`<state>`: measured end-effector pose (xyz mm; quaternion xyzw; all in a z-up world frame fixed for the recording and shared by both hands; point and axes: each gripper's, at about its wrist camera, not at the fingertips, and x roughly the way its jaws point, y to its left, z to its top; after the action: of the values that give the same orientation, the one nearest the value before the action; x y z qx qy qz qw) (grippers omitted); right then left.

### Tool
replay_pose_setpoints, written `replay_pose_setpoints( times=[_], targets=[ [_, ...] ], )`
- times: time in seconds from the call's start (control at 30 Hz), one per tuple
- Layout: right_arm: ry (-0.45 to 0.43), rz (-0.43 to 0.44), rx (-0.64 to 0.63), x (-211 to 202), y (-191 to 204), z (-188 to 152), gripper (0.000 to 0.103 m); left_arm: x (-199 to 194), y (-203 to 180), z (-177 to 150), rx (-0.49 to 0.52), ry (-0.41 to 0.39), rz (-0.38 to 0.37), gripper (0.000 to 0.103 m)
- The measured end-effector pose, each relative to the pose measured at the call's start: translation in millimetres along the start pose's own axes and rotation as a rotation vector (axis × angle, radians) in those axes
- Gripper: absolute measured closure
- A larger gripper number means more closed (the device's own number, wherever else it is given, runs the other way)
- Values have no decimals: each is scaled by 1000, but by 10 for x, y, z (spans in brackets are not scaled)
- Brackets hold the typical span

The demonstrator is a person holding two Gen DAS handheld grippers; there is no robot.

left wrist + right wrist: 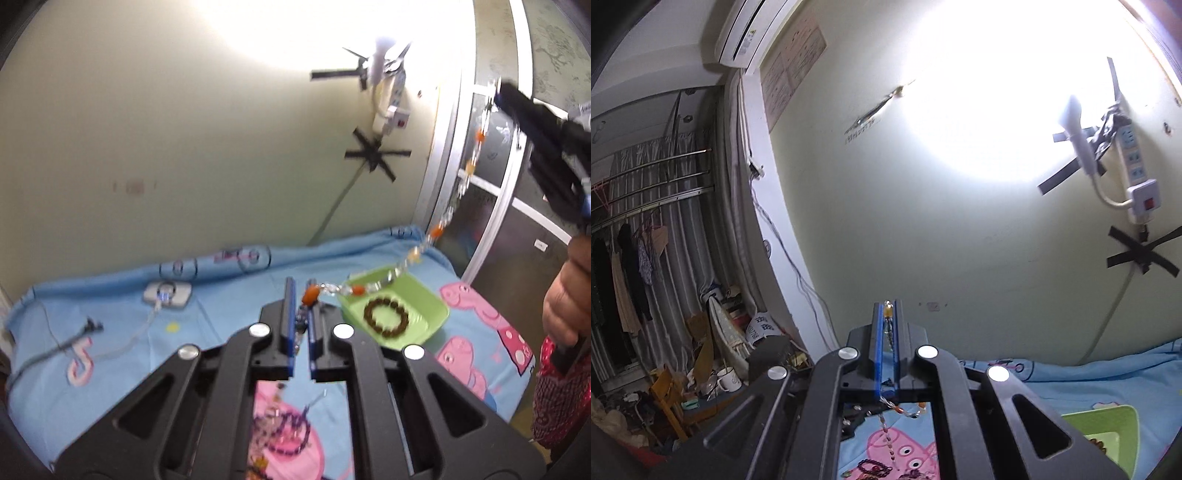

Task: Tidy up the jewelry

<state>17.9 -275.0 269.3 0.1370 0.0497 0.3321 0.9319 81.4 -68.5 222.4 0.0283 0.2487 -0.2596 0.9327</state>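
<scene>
Clear and orange beads form a long necklace [439, 229] strung taut in the left wrist view, its line climbing diagonally from the left gripper [303, 295], pinched shut on one end, up-right to the right gripper [498, 88], above a glossy green tray [428, 295] holding a round brown bead bracelet [386, 318] on a blue cartoon bedsheet [221, 295]. In the right wrist view, the right gripper's [889, 306] blue-edged fingers [878, 332] press together on the necklace [887, 314], whose loose beaded end [890, 435] dangles below toward tangled purple jewelry [875, 467].

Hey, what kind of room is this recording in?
Most likely a lived-in bedroom: a bed under a blue cartoon sheet, clothes hanging on a rail by grey curtains, and a wall air conditioner above.
</scene>
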Motion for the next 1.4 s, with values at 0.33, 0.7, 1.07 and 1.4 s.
replay_pose_setpoints(
  times=[0.33, 0.7, 1.07, 1.4],
  targets=[
    [-98, -105, 7, -590, -348, 204, 103, 201, -554, 734, 42, -55, -81, 98],
    [-59, -227, 71, -913, -957, -171, 103, 1014, -1131, 648, 57, 75, -168, 98],
    [113, -344, 231, -711, -1612, -1257, 103, 1803, -1239, -135, 38, 262, -139, 95],
    [162, -430, 401, -500, -1879, -1710, 68, 1731, -1177, -539, 100, 294, -97, 55]
  ],
)
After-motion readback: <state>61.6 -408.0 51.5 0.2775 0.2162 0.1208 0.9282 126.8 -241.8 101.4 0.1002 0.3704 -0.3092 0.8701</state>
